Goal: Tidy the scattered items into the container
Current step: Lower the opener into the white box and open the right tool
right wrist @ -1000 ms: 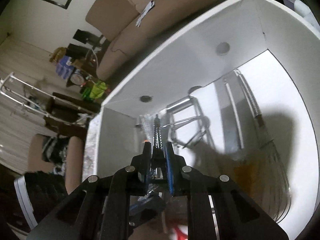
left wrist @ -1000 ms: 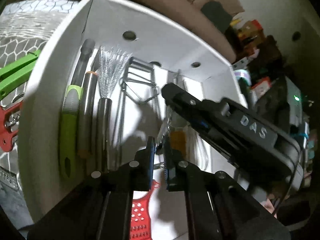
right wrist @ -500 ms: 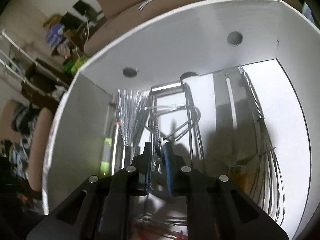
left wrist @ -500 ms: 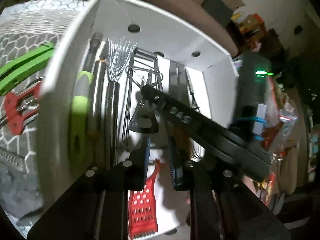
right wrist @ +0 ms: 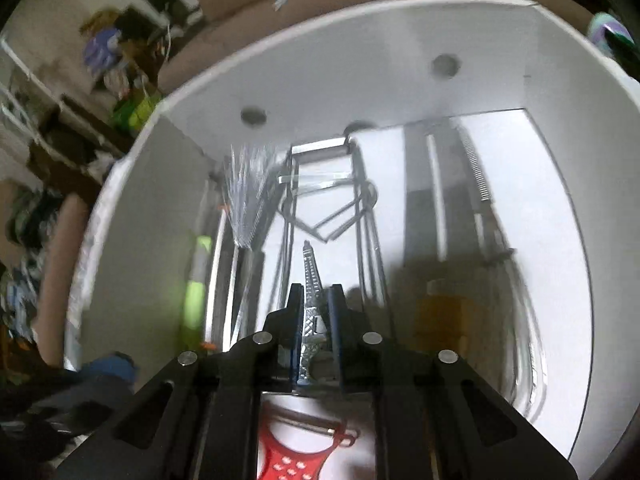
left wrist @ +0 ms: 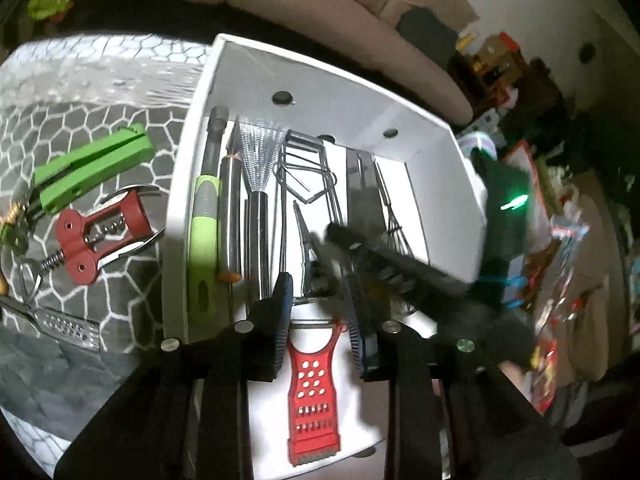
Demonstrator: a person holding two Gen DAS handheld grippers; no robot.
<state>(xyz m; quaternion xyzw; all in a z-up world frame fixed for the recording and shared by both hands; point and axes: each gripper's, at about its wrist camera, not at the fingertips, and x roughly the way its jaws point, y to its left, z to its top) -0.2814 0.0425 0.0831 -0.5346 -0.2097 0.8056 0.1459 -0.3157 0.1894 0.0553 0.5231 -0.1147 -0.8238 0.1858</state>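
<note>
Most utensils already laid in white container [left wrist: 188, 216]; red grater [left wrist: 314, 396] at 6 o'clock inside. Eiffel-tower trinket [right wrist: 312, 312] clamped by right gripper [right wrist: 314, 300] above box floor. Left gripper [left wrist: 318, 300] just opened, nothing held. Corkscrew [left wrist: 96, 232], green tool [left wrist: 92, 172] left outside at 9 o'clock

One white container [left wrist: 320, 80] holds one red grater [left wrist: 315, 396] at 6 o'clock. Outside at 9 o'clock: one red corkscrew [left wrist: 100, 232], one green tool [left wrist: 92, 168], one metal grater [left wrist: 64, 326].
</note>
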